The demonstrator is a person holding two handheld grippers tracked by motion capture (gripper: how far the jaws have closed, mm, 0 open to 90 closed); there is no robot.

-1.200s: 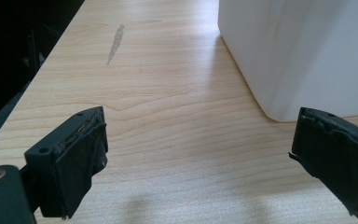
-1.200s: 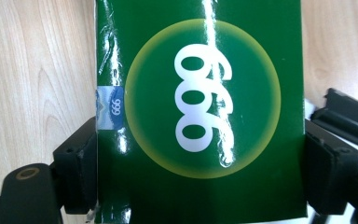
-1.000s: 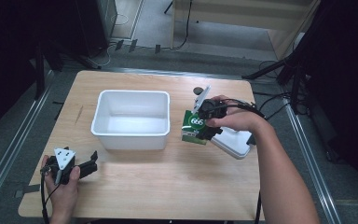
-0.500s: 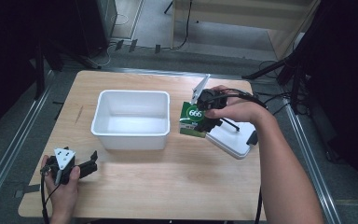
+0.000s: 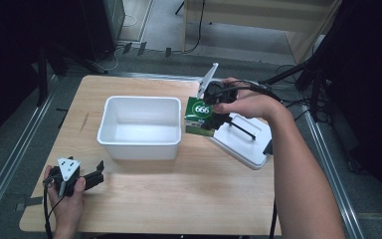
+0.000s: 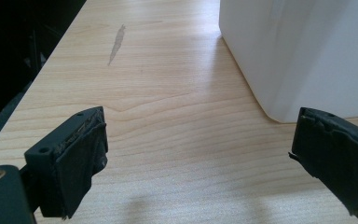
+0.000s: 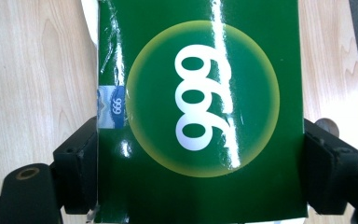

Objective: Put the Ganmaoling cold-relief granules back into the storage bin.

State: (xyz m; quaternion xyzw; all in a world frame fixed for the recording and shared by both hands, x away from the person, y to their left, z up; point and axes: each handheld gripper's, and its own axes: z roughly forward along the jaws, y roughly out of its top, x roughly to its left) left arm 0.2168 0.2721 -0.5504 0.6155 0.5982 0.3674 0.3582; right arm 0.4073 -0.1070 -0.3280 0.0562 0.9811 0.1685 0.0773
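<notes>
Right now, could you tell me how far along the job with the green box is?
Done: the right tool has clamped the green box and holds it off the table, beside the white lid. In hand: it hangs by the white bin. Left, probably: putting it in the bin, which looks empty. The left tool rests open.

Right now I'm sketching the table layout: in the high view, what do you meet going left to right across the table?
Left gripper → white bin → green box in the right gripper → white lid.
</notes>
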